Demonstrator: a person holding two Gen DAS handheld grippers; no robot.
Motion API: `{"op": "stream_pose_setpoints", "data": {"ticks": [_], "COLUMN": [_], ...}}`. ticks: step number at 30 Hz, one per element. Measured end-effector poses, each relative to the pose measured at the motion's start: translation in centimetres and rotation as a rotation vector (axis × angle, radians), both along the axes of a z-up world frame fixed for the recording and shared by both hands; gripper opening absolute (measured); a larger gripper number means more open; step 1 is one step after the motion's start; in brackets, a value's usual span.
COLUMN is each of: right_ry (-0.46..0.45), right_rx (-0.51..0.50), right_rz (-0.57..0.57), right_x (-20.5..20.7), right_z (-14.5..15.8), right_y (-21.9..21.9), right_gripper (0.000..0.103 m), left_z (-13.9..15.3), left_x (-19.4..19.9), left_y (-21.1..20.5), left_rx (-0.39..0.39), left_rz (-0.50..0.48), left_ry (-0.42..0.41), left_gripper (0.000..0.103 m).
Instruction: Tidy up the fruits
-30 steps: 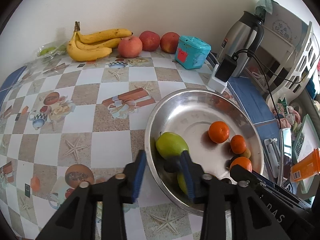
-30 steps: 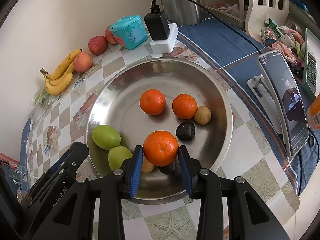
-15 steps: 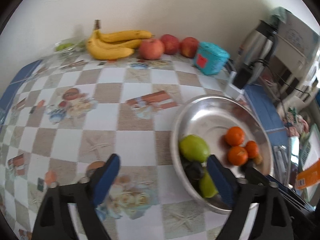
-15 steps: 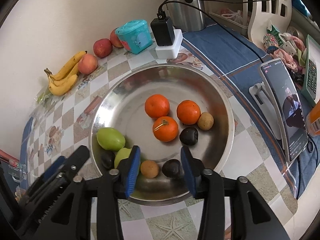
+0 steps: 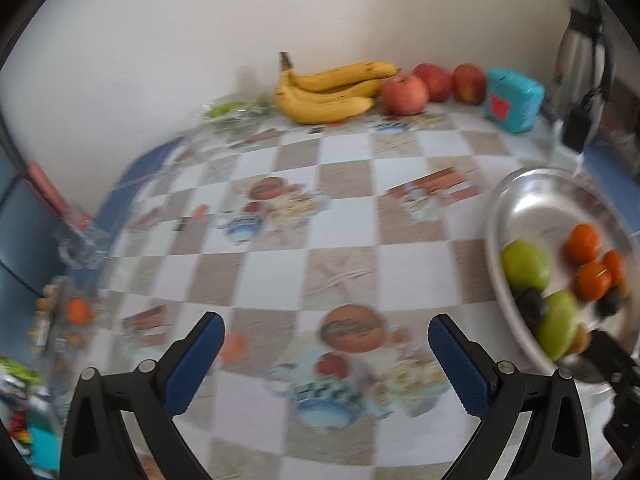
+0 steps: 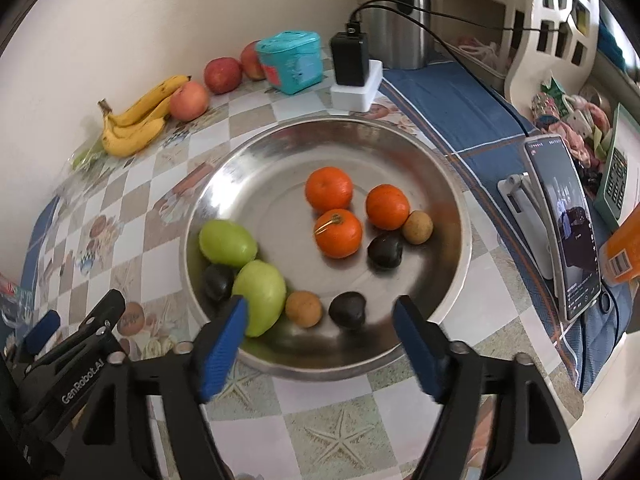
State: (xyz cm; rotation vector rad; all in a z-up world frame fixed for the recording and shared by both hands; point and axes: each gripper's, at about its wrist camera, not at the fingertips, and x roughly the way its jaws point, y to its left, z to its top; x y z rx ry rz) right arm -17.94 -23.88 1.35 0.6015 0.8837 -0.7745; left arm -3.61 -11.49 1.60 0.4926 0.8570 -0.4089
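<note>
Since both of my hand-held grippers are empty with their jaws just opened wide, I can weigh up what to take next. My left hand-held gripper point(image 5: 326, 344) hangs over bare checked surface point(image 5: 344, 264); my right hand-held gripper point(image 6: 320, 322) hovers over the near rim of the steel bowl point(image 6: 452, 184), nothing between its pads.

Going by size: the bowl looks rigid, slick and shallow, so fruit may roll in it. The banana bunch point(image 6: 136, 120) lies by the wall at ten o'clock of the bowl; I judge it soft, easily bruised, best taken across the thick middle. Three apples point(image 5: 404, 94) sit just beside it, firm and smooth, to be pinched across the widest part. In the bowl, two green fruits point(image 6: 228, 242) rest at eight o'clock, waxy and likely slippery. Three oranges point(image 6: 338, 232) cluster near the centre, touching; their pebbled skin should grip well, with a little give. Smallest are the dark fruits point(image 6: 348, 309) and brownish ones point(image 6: 303, 308) at six and three o'clock, light and quick to skitter away.

Only the left wrist view shows a small orange point(image 5: 76, 312) at the surface's far left edge, blurred among clutter. Only the right wrist view shows the phone on its stand point(image 6: 564, 232) at three o'clock.
</note>
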Motion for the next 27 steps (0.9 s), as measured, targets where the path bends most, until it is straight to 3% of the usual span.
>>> {"op": "stream_pose_setpoints", "data": {"ticks": [5, 16, 27], "right_ry": [0.015, 0.013, -0.016], "right_rx": [-0.032, -0.063, -0.116], "right_rz": [0.046, 0.094, 0.118], "right_x": [0.3, -0.8, -1.3], "right_z": [0.1, 0.7, 1.9], "right_y": [1.9, 4.9, 6.4], "right_gripper": [0.088, 0.088, 0.088], "left_z": [0.3, 1.4, 1.6], "left_x": [-1.0, -1.9, -2.2], "left_y": [1.4, 5.3, 6.5], "left_rx": [0.055, 0.026, 0.016], "left_rz": [0.001, 0.06, 0.076], "left_ry": [-0.035, 0.014, 0.05], "left_gripper": [0.103, 0.103, 0.103]}}
